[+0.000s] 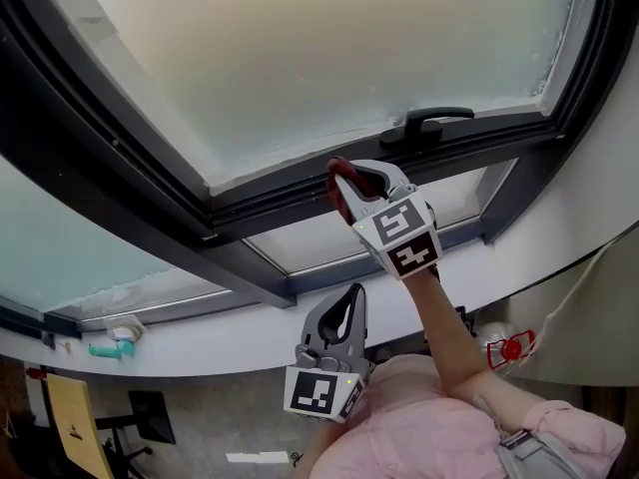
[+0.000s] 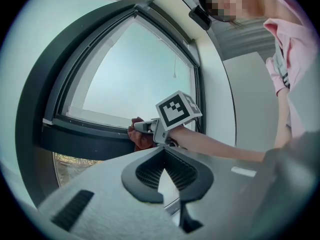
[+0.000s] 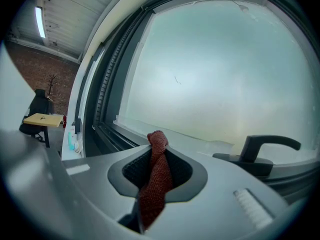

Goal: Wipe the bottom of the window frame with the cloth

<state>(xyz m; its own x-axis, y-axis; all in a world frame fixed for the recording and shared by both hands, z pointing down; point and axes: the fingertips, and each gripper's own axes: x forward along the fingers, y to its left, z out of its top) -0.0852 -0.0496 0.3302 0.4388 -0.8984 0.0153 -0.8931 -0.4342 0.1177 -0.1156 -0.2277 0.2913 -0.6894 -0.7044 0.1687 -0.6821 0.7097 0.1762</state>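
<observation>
The rust-red woven cloth (image 1: 337, 190) was bunched at the tip of the right claw (image 1: 346, 182), which was clamped on it. In the right gripper view a twisted strand of cloth (image 3: 156, 176) ran between the jaws and poked out at 12 o'clock. The cloth appeared to be pressed against the lower rail of the dark metal window frame (image 1: 280, 206), just under the frosted glass pane (image 1: 339, 58). In the head view that rail's long axis ran roughly from 8 to 2 o'clock, so I judged that the wiping stroke would have to follow that line. The black lever handle (image 1: 431, 123) sat near the cloth at about 2 o'clock, and more bare rail stretched toward 8 o'clock. The left claw (image 1: 351, 302) hung at 6 o'clock from the right one, well apart from the frame, with its jaws together on nothing, so the right claw was plainly the nearer.
</observation>
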